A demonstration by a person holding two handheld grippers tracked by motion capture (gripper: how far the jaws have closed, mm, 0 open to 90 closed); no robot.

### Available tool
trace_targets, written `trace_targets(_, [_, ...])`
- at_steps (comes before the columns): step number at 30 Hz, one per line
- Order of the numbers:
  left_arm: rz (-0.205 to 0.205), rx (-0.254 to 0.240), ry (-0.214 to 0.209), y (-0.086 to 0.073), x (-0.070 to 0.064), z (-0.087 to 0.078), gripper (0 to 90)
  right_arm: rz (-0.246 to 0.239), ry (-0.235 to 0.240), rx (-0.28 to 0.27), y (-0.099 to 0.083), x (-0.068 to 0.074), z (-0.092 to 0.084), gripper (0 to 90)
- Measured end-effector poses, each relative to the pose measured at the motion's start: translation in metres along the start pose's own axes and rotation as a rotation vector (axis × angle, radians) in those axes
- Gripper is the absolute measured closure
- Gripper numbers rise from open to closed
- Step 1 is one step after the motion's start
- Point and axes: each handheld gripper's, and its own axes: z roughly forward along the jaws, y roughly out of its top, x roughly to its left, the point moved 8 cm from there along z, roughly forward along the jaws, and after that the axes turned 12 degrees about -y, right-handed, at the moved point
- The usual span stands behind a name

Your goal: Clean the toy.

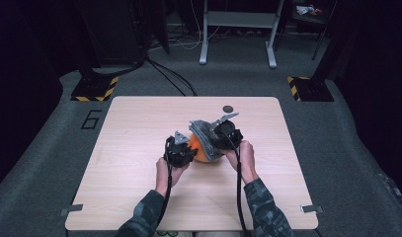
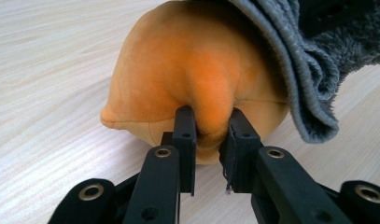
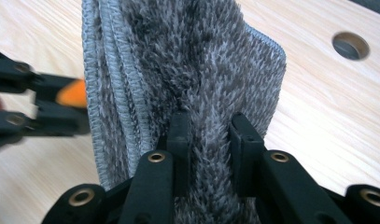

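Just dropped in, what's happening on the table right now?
A person works two handheld tongs over the wooden table. The left tongs pinch a fold of an orange plush toy resting on the table. The right tongs clamp a grey fluffy cloth, which hangs over the toy's far side. A dark round hole lies beyond them.

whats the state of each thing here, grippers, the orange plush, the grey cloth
left gripper: shut on a pinched fold of the orange plush
right gripper: shut on the grey cloth
orange plush: resting on the table, partly covered by the cloth
grey cloth: folded in layers, held up on edge, draped against the plush
table: bare wood, round hole near the far edge
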Motion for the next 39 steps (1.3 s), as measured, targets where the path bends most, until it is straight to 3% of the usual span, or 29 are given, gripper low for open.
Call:
trace_targets(13, [-0.009, 0.0, 0.0, -0.001, 0.003, 0.0, 76.9, 0.077, -0.049, 0.144, -0.045, -0.031, 0.028, 73.3])
trace_targets(16, [-0.01, -0.003, 0.001, -0.001, 0.002, 0.001, 76.9, 0.105, -0.046, 0.174, -0.055, -0.033, 0.038, 73.2])
trace_targets(23, [-0.005, 0.004, 0.003, -0.001, 0.003, 0.0, 76.8, 0.12, -0.043, 0.254, -0.075, -0.037, 0.062, 73.2])
trace_targets(29, [-0.013, -0.005, 0.007, -0.001, 0.004, -0.001, 76.7, 0.124, -0.049, 0.238, -0.073, -0.043, 0.055, 73.2])
trace_targets(34, [-0.019, -0.01, 0.006, -0.001, 0.005, -0.001, 76.6, 0.141, -0.054, 0.133, -0.051, -0.05, 0.023, 73.2])
trace_targets(36, [-0.014, -0.008, 0.007, -0.001, 0.005, -0.001, 76.6, 0.125, -0.059, 0.077, -0.039, -0.046, 0.009, 73.2])
trace_targets(37, [-0.015, -0.008, 0.006, -0.001, 0.005, -0.001, 76.6, 0.121, -0.038, 0.053, -0.032, -0.041, 0.003, 73.2])
trace_targets(39, [-0.015, -0.009, 0.007, -0.001, 0.005, -0.001, 76.4, 0.089, -0.027, 0.049, -0.026, -0.031, 0.0, 73.2])
